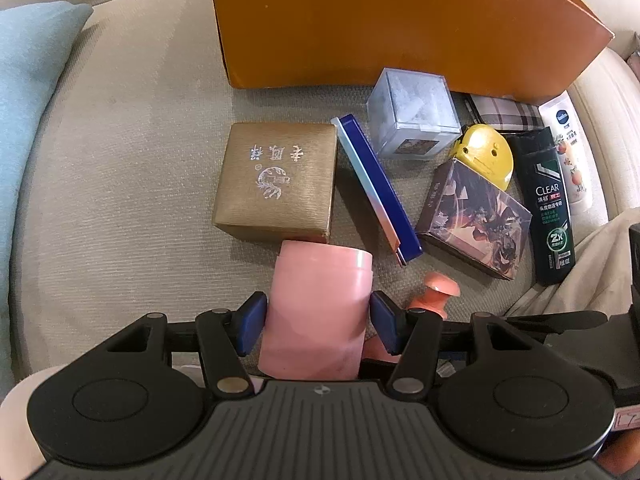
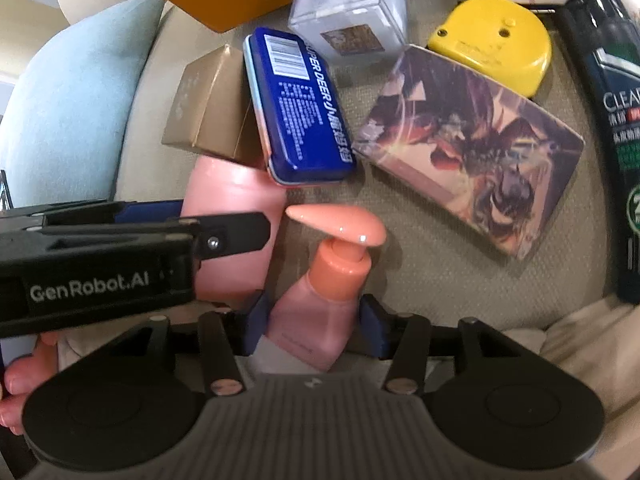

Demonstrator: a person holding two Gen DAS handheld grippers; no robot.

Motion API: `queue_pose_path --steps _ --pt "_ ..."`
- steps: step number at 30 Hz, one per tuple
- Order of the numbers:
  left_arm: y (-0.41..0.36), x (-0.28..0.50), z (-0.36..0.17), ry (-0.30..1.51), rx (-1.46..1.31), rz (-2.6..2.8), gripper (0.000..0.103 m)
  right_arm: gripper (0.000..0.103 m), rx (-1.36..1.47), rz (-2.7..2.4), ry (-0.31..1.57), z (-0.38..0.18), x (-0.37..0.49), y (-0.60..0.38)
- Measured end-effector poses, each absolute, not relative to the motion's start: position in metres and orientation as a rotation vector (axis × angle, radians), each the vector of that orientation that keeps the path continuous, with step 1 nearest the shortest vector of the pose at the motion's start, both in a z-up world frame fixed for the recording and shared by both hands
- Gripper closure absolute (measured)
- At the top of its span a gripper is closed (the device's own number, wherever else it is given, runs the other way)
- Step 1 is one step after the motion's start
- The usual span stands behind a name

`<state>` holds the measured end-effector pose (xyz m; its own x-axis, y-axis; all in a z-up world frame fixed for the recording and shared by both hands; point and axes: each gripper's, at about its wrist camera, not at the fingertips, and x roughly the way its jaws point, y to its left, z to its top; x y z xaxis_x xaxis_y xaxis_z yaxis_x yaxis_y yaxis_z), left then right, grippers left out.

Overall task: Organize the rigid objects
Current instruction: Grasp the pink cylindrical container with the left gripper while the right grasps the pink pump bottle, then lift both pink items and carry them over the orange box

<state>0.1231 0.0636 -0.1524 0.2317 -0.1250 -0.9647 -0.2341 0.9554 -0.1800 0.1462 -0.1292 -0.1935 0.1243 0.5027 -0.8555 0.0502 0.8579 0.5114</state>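
Note:
My left gripper (image 1: 318, 322) is shut on a pink cylindrical container (image 1: 316, 312), which also shows in the right wrist view (image 2: 232, 216). My right gripper (image 2: 314, 322) is shut on a pink pump bottle (image 2: 320, 304), whose pump head (image 1: 438, 292) peeks out beside the container. Ahead on the beige couch lie a gold box (image 1: 276, 184), a blue tin (image 1: 376, 188), a clear cube box (image 1: 412, 114), a yellow tape measure (image 1: 486, 156), a printed card box (image 1: 474, 216) and a dark CLEAR bottle (image 1: 550, 208).
A large orange box (image 1: 380, 20) stands at the back. A light blue cushion (image 1: 28, 92) lies at the left. A white bottle (image 1: 572, 152) and a plaid item (image 1: 504, 110) sit at the far right. The left gripper's body (image 2: 100, 264) crosses the right wrist view.

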Motion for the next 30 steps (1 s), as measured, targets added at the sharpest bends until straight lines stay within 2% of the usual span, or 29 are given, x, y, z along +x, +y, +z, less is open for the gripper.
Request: queue_pose_path --steps 7,16,23,30 --pt "0.062 0.107 -0.139 1.242 -0.363 0.115 0.039 0.053 0.393 0.308 1.344 -0.168 0.136 -0.128" --pt "0.057 0.079 -0.105 0.992 -0.489 0.153 0.04 0.053 0.292 0.268 1.127 -0.116 0.127 -0.149" --pt "0.059 0.077 -0.062 0.849 -0.508 0.166 0.04 0.053 0.227 0.268 0.998 -0.066 0.111 -0.182" --pt "0.072 0.101 -0.013 0.736 -0.451 0.152 0.039 0.053 0.203 0.282 0.883 -0.029 0.139 -0.192"
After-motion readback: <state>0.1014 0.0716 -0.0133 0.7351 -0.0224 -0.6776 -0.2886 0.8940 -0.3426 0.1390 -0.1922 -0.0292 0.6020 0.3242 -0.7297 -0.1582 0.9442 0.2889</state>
